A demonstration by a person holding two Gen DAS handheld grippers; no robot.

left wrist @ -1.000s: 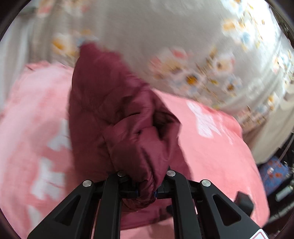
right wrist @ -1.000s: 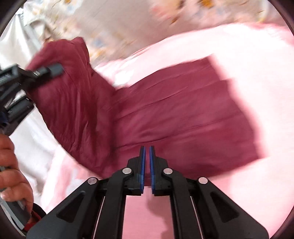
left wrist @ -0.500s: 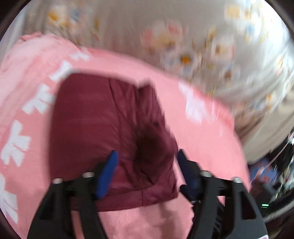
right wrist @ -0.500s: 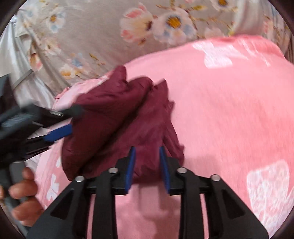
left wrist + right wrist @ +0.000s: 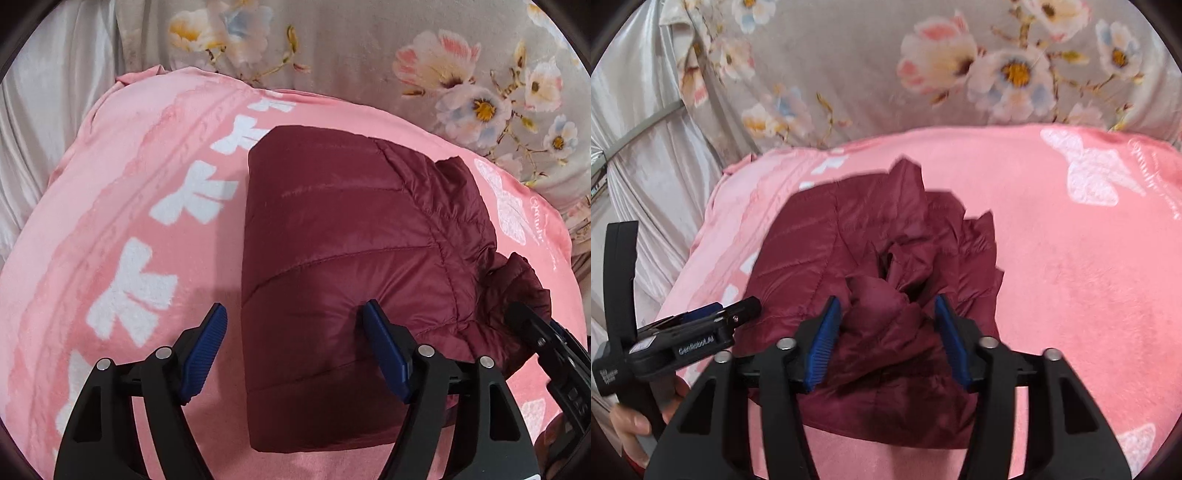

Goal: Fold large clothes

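Left gripper just released maroon jacket; both jaws now spread wide. Jacket lies folded on pink blanket; right gripper straddles bunched sleeve. Fold near done.

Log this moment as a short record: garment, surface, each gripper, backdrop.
garment: maroon puffer jacket, folded into a compact bundle, its right side bunched and uneven
surface: pink blanket with white bow prints, jacket lying on it
left gripper: jaws open, holding nothing, over the jacket's near left edge
right gripper: jaws open, straddling the bunched part
backdrop: grey floral sheet beyond the blanket
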